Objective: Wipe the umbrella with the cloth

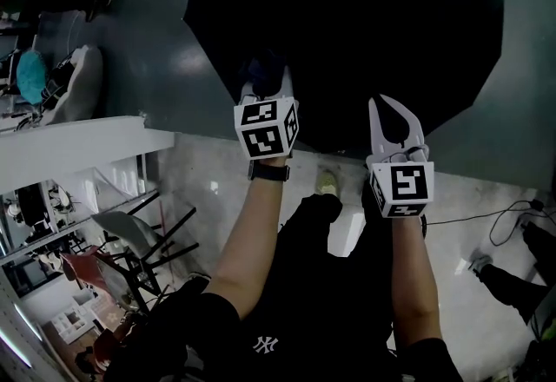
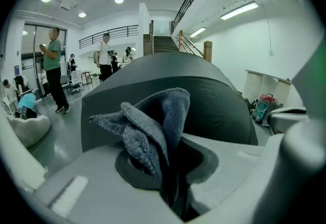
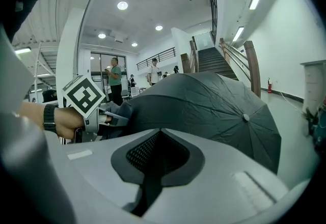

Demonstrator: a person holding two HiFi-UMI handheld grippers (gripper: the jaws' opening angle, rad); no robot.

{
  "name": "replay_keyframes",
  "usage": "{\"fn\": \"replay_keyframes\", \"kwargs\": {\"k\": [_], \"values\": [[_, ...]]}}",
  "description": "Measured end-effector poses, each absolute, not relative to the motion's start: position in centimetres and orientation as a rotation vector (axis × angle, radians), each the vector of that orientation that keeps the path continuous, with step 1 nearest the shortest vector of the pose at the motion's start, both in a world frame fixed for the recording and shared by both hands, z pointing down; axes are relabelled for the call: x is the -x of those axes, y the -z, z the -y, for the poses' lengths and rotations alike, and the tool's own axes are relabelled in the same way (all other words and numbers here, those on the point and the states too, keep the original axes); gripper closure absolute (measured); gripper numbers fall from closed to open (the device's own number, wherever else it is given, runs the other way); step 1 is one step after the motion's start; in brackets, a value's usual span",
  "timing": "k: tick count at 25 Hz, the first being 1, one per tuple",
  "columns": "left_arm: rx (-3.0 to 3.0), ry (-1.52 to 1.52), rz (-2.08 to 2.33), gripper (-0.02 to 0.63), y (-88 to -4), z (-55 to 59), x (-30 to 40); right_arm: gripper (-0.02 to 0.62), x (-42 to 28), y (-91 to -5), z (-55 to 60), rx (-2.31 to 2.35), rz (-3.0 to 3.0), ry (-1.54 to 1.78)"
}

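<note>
A large black umbrella [image 1: 347,24] lies open on the grey floor ahead of me; its canopy fills the middle of the left gripper view [image 2: 219,95] and the right gripper view [image 3: 214,106]. My left gripper [image 1: 263,92] is shut on a blue-grey cloth [image 1: 264,69] at the canopy's near edge. In the left gripper view the bunched cloth [image 2: 153,121] sticks up out of the jaws [image 2: 170,167]. My right gripper [image 1: 383,104] hangs over the near rim of the umbrella, shut with nothing in it [image 3: 153,167]. The right gripper view also shows the left gripper [image 3: 109,118] against the canopy.
A white ledge [image 1: 78,146] runs along the left, with chairs [image 1: 130,241] on a lower level. A white beanbag [image 1: 78,81] lies on the floor at far left. A cable [image 1: 504,215] trails at right. People [image 2: 53,70] stand beyond the umbrella, and stairs [image 2: 163,42] rise behind.
</note>
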State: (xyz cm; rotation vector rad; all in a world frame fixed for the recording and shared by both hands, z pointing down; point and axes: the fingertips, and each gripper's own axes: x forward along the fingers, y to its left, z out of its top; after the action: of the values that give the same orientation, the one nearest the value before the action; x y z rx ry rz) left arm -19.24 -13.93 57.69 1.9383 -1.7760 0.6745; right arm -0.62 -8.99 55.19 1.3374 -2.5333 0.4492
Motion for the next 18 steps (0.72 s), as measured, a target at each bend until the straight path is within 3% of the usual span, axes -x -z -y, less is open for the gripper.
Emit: {"fn": "replay_keyframes", "kwargs": {"k": [18], "values": [[-2.031,-0.721,1.682,0.433,-54.9,16.1,6.5,0.569,-8.4,-53.9,11.5,-1.382,2.492,-0.514]]}}
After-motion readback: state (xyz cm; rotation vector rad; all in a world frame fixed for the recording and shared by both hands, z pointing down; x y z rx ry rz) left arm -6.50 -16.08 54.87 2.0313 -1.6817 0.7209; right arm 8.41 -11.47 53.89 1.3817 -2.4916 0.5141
